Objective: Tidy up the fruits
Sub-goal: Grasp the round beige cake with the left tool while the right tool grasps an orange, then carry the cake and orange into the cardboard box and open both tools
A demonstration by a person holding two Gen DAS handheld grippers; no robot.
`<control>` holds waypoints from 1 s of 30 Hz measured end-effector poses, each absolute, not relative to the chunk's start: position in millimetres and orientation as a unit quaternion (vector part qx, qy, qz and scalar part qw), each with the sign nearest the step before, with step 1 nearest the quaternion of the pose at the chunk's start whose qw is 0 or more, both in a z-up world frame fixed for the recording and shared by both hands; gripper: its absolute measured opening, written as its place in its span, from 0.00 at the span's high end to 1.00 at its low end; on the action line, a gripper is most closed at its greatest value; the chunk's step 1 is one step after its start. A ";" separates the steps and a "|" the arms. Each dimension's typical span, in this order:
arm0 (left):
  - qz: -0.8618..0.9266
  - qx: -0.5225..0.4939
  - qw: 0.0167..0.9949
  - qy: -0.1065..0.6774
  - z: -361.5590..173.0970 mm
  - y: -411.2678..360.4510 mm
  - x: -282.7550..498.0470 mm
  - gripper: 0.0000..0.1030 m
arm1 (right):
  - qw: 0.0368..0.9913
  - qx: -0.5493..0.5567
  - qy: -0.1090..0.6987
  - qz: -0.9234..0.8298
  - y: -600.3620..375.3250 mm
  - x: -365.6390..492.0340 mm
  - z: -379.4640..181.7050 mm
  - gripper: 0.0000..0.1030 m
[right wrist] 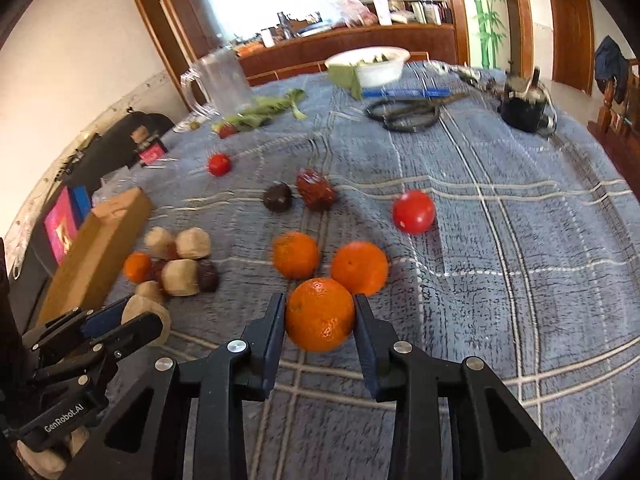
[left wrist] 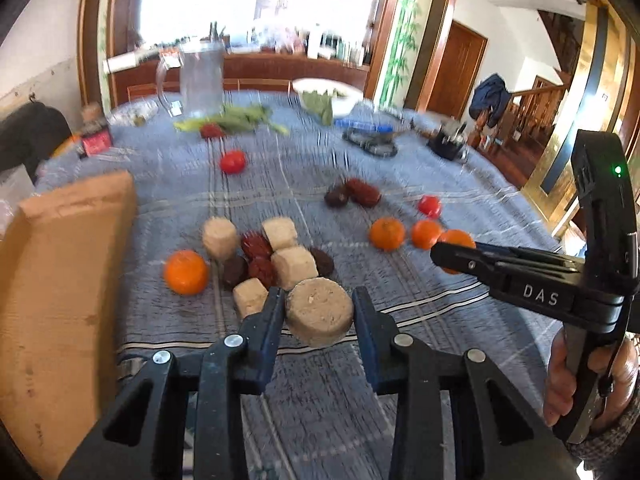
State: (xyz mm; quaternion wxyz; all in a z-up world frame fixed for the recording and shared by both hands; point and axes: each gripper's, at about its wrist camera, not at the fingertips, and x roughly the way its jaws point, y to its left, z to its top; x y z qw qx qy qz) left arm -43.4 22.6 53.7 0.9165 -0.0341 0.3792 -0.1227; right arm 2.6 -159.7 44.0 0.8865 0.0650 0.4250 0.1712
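Left hand-held gripper [left wrist: 319, 312] clamped on a tan round cake [left wrist: 320, 312], near edge of the left pile — dry, crumbly, best held lightly by the flat sides. Right hand-held gripper [right wrist: 320, 316] closed on an orange [right wrist: 320, 314] at mid-table [right wrist: 520, 280] — firm, round, apt to roll.

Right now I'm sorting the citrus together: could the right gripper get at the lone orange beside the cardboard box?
Probably not directly. The right gripper is already shut on an orange, and the left gripper with its tan block sits between it and the lone orange.
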 end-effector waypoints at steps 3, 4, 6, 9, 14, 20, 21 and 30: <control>-0.116 -0.035 0.928 0.352 80.4 35.8 -69.0 0.67 | 0.892 0.059 0.407 0.189 -150.2 -15.5 66.4 0.66; -0.112 -0.035 0.932 0.344 89.0 42.1 -77.2 0.67 | 0.893 0.056 0.401 0.195 -145.3 -22.0 74.4 0.66; -0.100 -0.040 0.939 0.328 107.0 59.7 -94.6 0.67 | 0.896 0.051 0.387 0.214 -130.5 -36.5 93.6 0.66; -0.074 -0.046 0.947 0.310 131.4 94.9 -116.4 0.67 | 0.895 0.046 0.365 0.253 -100.8 -54.6 124.0 0.65; 0.010 -0.033 0.954 0.299 154.8 164.5 -133.1 0.67 | 0.872 0.054 0.353 0.334 -34.1 -65.3 164.2 0.65; 0.091 -0.042 0.935 0.341 117.8 236.8 -131.0 0.67 | 0.826 0.046 0.398 0.396 66.8 -60.1 135.3 0.65; 0.097 -0.053 0.928 0.356 103.8 247.7 -128.0 0.67 | 0.816 0.043 0.414 0.401 83.0 -60.5 119.5 0.65; 0.116 -0.093 0.899 0.412 39.4 282.3 -114.7 0.67 | 0.789 -0.016 0.477 0.386 151.9 -62.7 28.5 0.64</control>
